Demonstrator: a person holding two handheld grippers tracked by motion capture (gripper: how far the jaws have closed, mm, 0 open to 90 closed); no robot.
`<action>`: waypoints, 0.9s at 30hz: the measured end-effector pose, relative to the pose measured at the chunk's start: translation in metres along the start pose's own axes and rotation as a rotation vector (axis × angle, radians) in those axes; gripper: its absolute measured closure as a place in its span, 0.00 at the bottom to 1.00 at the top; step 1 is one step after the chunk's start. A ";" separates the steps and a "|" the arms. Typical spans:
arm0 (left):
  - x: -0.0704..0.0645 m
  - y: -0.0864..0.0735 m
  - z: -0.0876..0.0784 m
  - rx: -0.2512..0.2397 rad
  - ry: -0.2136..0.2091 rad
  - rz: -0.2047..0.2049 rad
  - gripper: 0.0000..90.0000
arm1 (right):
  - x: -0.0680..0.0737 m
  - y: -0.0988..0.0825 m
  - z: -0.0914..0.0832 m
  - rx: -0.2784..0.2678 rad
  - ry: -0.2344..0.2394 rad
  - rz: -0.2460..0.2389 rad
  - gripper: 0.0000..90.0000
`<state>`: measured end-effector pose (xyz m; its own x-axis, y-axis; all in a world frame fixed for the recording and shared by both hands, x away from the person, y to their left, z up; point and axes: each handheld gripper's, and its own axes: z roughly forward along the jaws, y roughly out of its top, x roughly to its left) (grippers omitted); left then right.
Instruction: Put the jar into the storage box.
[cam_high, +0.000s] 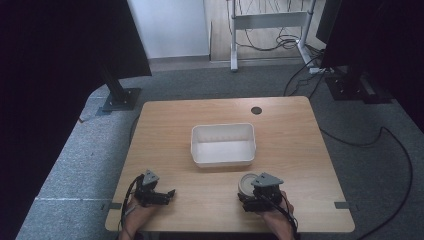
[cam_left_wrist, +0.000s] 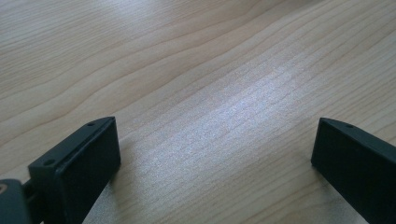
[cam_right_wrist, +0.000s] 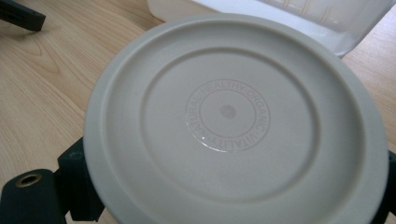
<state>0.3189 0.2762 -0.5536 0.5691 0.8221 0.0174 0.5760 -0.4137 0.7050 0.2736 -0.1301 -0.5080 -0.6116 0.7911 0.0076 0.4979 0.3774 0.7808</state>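
At the near edge of the worktop (cam_high: 300, 130), toward its left corner, the left gripper (cam_high: 167, 194) lies low in the person's left hand (cam_high: 135, 210), pointing to the right along the edge. Its jaws stand wide apart with nothing between them; the left gripper view shows bare wood grain in the gap.

Farther right along the same near edge, the right gripper (cam_high: 248, 192) sits in the right hand (cam_high: 277, 217), with the grey plate on top. Its jaws are clamped on a round tub (cam_right_wrist: 233, 121), one jaw at each side of it. The right gripper view looks down on the tub's pale lid, with raised rings and a circle of embossed lettering round a small central dot. In the high view the tub (cam_high: 247, 184) shows just left of the grey plate. Whether it rests on the worktop or is held just above it cannot be told.

Just beyond the tub, near the middle of the worktop, stands a white bin (cam_high: 223, 161), open-topped and rectangular; its near wall (cam_right_wrist: 299, 18) rises close behind the lid.

Near the far edge is a small dark hole (cam_high: 256, 110).
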 end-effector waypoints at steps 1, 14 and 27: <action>0.000 0.000 0.000 0.000 0.000 0.000 0.01 | 0.000 0.001 0.000 0.000 0.000 0.002 0.10; 0.000 0.000 0.000 0.000 0.000 0.001 0.01 | -0.003 0.014 0.007 -0.008 -0.001 0.019 0.10; -0.001 -0.001 -0.001 0.001 -0.001 0.002 0.01 | -0.006 0.026 0.012 -0.015 -0.008 0.020 0.11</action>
<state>0.3176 0.2762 -0.5536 0.5712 0.8206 0.0180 0.5754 -0.4159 0.7042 0.2975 -0.1192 -0.4950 -0.5964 0.8025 0.0181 0.5008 0.3544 0.7897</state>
